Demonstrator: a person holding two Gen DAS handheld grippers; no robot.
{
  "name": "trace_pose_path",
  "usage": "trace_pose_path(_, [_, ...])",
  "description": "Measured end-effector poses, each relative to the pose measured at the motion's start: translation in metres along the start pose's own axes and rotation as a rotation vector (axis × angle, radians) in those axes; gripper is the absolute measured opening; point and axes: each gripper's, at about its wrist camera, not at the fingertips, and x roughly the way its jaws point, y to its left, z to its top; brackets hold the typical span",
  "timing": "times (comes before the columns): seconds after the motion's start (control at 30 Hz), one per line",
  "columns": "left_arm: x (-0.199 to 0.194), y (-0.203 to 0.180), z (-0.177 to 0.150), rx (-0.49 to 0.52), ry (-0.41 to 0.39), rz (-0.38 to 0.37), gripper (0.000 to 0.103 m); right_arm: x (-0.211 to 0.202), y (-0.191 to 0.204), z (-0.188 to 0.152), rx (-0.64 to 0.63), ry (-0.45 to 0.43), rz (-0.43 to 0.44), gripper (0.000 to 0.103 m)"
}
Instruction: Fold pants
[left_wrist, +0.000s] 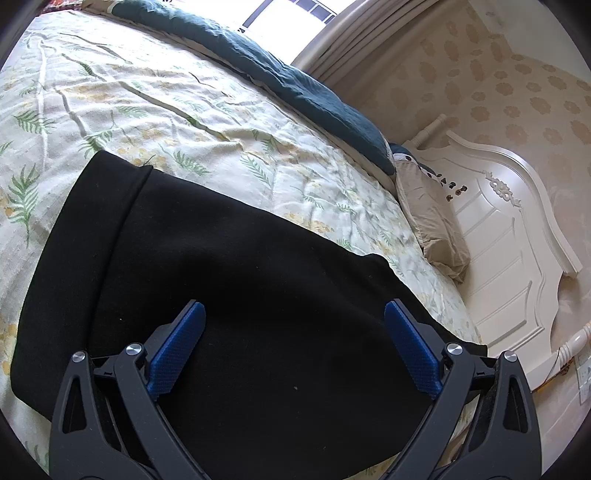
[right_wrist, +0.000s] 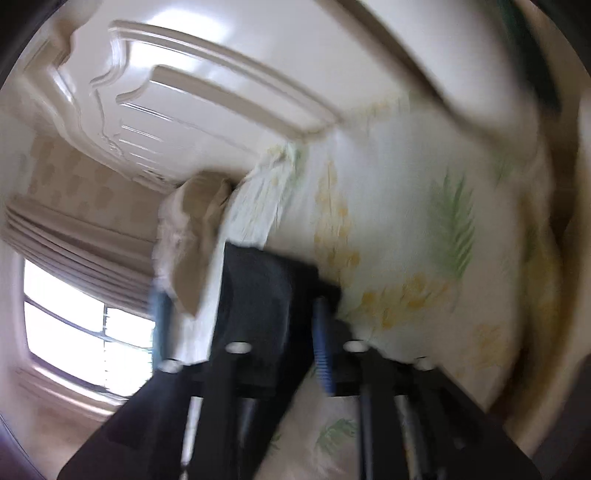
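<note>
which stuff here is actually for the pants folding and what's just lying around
For the job:
- black pants
- left hand-held gripper, open above the pants
- right hand-held gripper, blurred, apparently holding black fabric

Just lying about:
- leaf-print bedspread
- dark teal blanket
- tan pillow
- white headboard

The left tool (left_wrist: 293, 314) has black angular arms. Its pads (left_wrist: 177, 354) are textured blue, its pivot screws silver. The right tool (right_wrist: 236, 314) is blurred, black with blue.

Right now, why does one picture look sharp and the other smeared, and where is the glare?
Left wrist view: sharp, though fisheye-bent at the edges; the window is blown out white, and the black pants show little detail. Right wrist view: smeared by motion blur; its window glares too.
</note>
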Motion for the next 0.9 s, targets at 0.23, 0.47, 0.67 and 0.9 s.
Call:
trace_pose_path(0.23, [0.002,-0.003,-0.001,0.022,0.000,0.017,0.097,0.075,0.078,0.042,-0.361,0.160,-0.043,0.061])
trace_pose_path(0.47, [0.003,-0.003,-0.001,0.027,0.000,0.033,0.097,0.145,0.100,0.039,-0.540,0.353,-0.141,0.028])
trace_pose_path(0.67, [0.005,-0.003,-0.001,0.033,0.002,0.047,0.097,0.134,0.097,0.055,-0.495,0.287,-0.160,0.012])
trace_pose_path(0.9, [0.006,-0.002,0.000,0.034,0.003,0.047,0.099,0.134,0.078,0.060,-0.358,0.288,-0.075,0.030])
